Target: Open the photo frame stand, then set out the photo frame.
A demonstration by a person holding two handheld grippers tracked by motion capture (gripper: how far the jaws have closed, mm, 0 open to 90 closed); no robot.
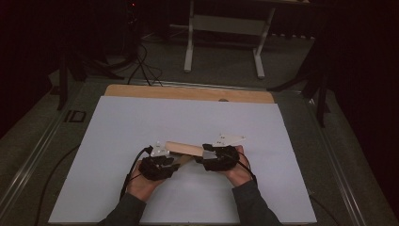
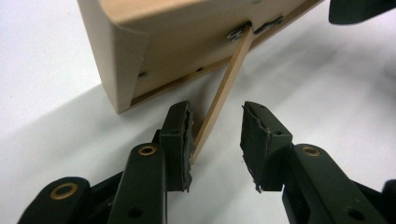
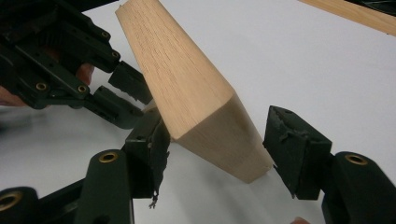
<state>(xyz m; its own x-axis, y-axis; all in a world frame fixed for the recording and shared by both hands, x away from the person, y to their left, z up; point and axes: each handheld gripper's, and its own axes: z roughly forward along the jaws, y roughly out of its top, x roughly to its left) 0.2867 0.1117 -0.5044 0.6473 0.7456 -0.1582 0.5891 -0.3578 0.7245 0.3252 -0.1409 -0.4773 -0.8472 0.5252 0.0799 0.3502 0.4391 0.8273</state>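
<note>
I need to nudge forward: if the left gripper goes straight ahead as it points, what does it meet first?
Probably the thin wooden strut, leaning between its open fingers close to one of them; just beyond is the wooden block's underside. Depth is hard to judge.

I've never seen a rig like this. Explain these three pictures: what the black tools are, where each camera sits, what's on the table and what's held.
A person holds a black two-jaw gripper in each hand. The high view looks down on the white table top, with the left gripper and right gripper meeting at a wooden piece.

The other two pictures come from cameras riding on the grippers, looking along their jaws. The left one shows a thin wooden stick, hinged under the wood and leaning against one pad, the other pad clear of it. The right one shows the wood's end between parted jaws; neither gripper is clamped.
</note>
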